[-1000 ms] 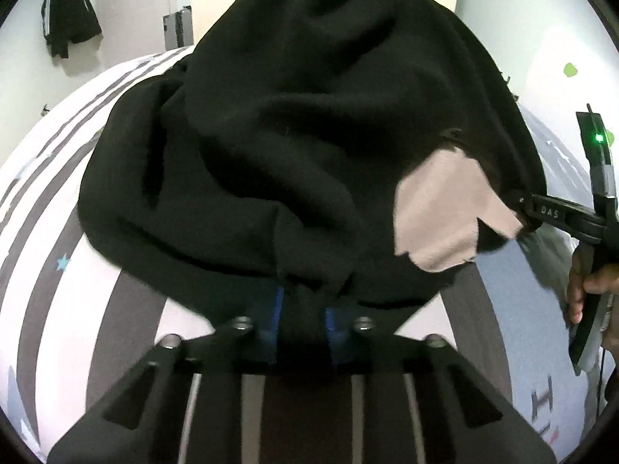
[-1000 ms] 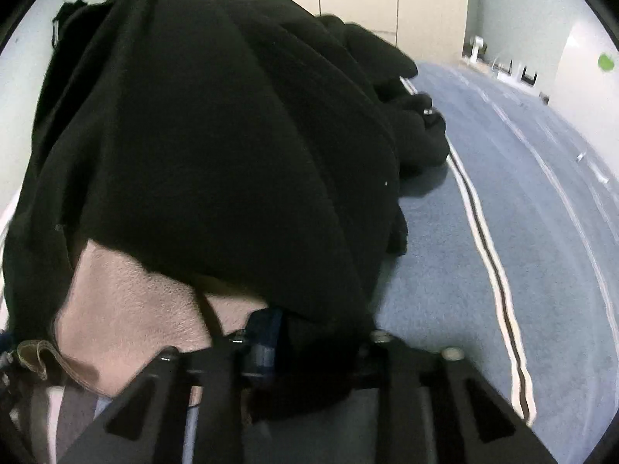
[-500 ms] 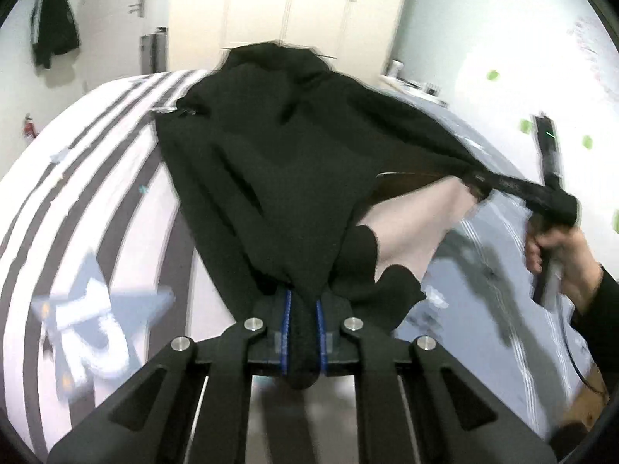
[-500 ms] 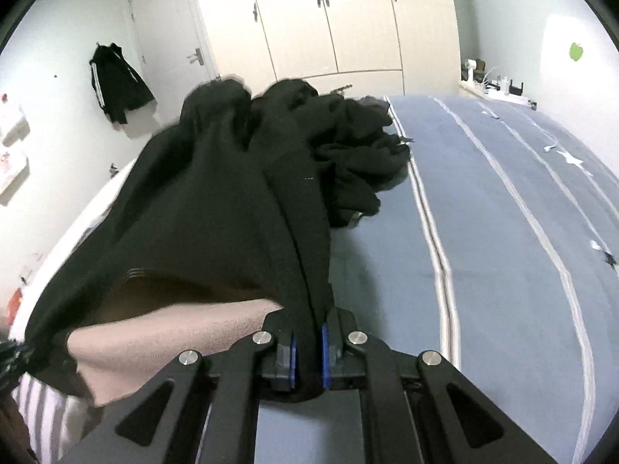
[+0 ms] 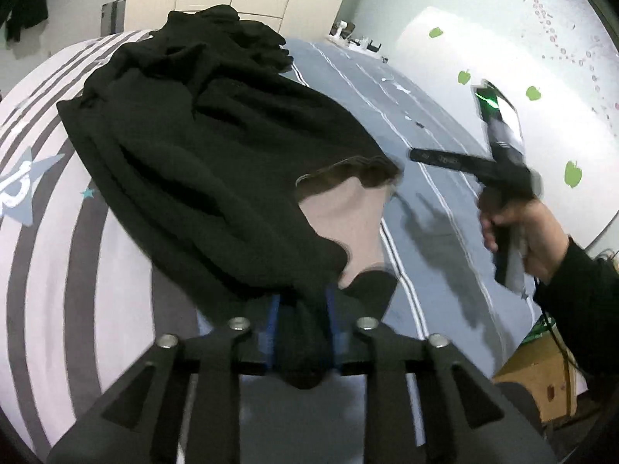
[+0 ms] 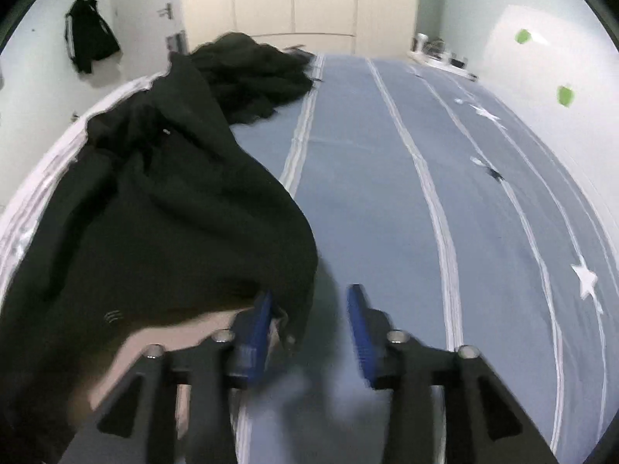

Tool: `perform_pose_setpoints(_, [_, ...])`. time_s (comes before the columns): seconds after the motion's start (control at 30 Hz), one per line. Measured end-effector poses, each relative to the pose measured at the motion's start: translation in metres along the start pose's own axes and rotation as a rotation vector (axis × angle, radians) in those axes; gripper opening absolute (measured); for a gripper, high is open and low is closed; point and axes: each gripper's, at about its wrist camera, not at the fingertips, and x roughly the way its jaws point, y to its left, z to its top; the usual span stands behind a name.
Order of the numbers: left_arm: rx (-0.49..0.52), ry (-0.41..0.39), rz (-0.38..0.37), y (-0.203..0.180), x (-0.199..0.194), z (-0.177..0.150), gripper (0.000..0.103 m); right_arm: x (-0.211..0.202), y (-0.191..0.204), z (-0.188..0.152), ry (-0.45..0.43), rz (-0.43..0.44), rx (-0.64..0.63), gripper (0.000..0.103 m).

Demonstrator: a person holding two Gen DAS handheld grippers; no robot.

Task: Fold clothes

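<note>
A black garment (image 5: 216, 162) with a beige lining (image 5: 340, 216) lies spread on the bed, its near hem towards me. My left gripper (image 5: 301, 324) is opening its jaws; a fold of the black hem still hangs loosely between the blue pads. In the right wrist view the same garment (image 6: 154, 224) lies to the left. My right gripper (image 6: 313, 321) is opening too, with only bedcover in the gap and the cloth edge against its left pad (image 6: 259, 324). From the left wrist view, the right gripper (image 5: 416, 152) hangs clear of the hem, held by a hand (image 5: 518, 228).
A second heap of dark clothes (image 6: 251, 73) lies at the far end of the bed. The blue striped cover (image 6: 387, 212) stretches to the right, grey and white stripes (image 5: 58, 270) to the left. A cardboard box (image 5: 541, 382) stands beside the bed. A black jacket (image 6: 89, 42) hangs on the wall.
Both grippers drew the garment back towards the near side and it settled flat on the bed. Both jaws have parted; the right one has let go of the hem.
</note>
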Motion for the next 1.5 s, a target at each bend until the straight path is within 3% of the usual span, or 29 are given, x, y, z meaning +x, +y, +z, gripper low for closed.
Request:
perform_pose_setpoints(0.03, [0.01,-0.003,0.012,0.007,0.001,0.005,0.041,-0.005,-0.004,-0.009,-0.012,-0.004,0.027,0.049])
perform_pose_setpoints(0.1, [0.014,-0.058,0.078,0.014,-0.007,0.016,0.067,-0.016,-0.008,-0.027,-0.032,-0.015,0.069,0.056])
perform_pose_setpoints(0.13, [0.011,-0.097,0.112,0.018,-0.012,0.023,0.072,-0.019,-0.004,-0.037,-0.03,-0.031,0.074,0.056])
perform_pose_setpoints(0.23, [-0.038,-0.192,0.087,0.035,-0.021,0.055,0.088,-0.024,0.014,-0.061,0.006,-0.042,0.102,0.056])
perform_pose_setpoints(0.33, [0.014,-0.235,0.102,0.039,-0.009,0.078,0.089,-0.032,0.035,-0.079,0.028,-0.02,0.163,0.057])
perform_pose_setpoints(0.5, [0.202,-0.112,-0.032,0.029,0.086,0.132,0.089,-0.04,0.068,-0.102,0.027,0.011,0.238,0.06])
perform_pose_setpoints(0.6, [0.342,-0.086,-0.06,0.016,0.146,0.158,0.089,-0.038,0.079,-0.119,0.052,0.026,0.313,0.06])
perform_pose_setpoints(0.87, [0.465,0.044,-0.129,-0.005,0.249,0.193,0.089,-0.03,0.133,-0.145,0.091,0.016,0.279,0.06])
perform_pose_setpoints(0.97, [0.507,0.122,-0.061,-0.011,0.283,0.19,0.072,-0.021,0.153,-0.146,0.118,0.021,0.268,0.066])
perform_pose_setpoints(1.03, [0.507,0.117,-0.064,-0.01,0.285,0.187,0.065,-0.014,0.16,-0.146,0.129,-0.004,0.276,0.068])
perform_pose_setpoints(1.07, [0.499,0.116,-0.069,-0.009,0.283,0.188,0.046,-0.013,0.16,-0.147,0.126,-0.01,0.295,0.068])
perform_pose_setpoints(1.1, [0.486,0.115,-0.063,-0.006,0.281,0.19,0.021,-0.011,0.161,-0.148,0.123,-0.016,0.314,0.068])
perform_pose_setpoints(1.13, [0.472,0.113,-0.053,-0.003,0.279,0.192,0.008,-0.01,0.162,-0.148,0.12,-0.022,0.332,0.066])
perform_pose_setpoints(1.17, [0.449,0.116,-0.058,0.003,0.277,0.195,0.005,-0.01,0.163,-0.148,0.113,-0.008,0.335,0.056])
perform_pose_setpoints(1.2, [0.428,0.106,-0.064,0.009,0.271,0.197,0.005,-0.011,0.165,-0.148,0.108,0.024,0.319,0.035])
perform_pose_setpoints(1.23, [0.41,0.091,-0.07,0.015,0.263,0.199,0.005,-0.012,0.168,-0.147,0.105,0.059,0.298,0.023])
perform_pose_setpoints(1.27, [0.403,0.065,-0.058,0.02,0.254,0.2,0.005,-0.013,0.17,-0.147,0.106,0.078,0.286,0.005])
perform_pose_setpoints(1.37, [0.357,-0.025,0.004,0.04,0.215,0.203,0.005,-0.018,0.17,-0.147,0.104,0.08,0.271,0.004])
perform_pose_setpoints(1.5, [0.259,-0.12,0.121,0.09,0.148,0.202,0.005,-0.035,0.152,-0.146,0.059,-0.018,0.296,0.003])
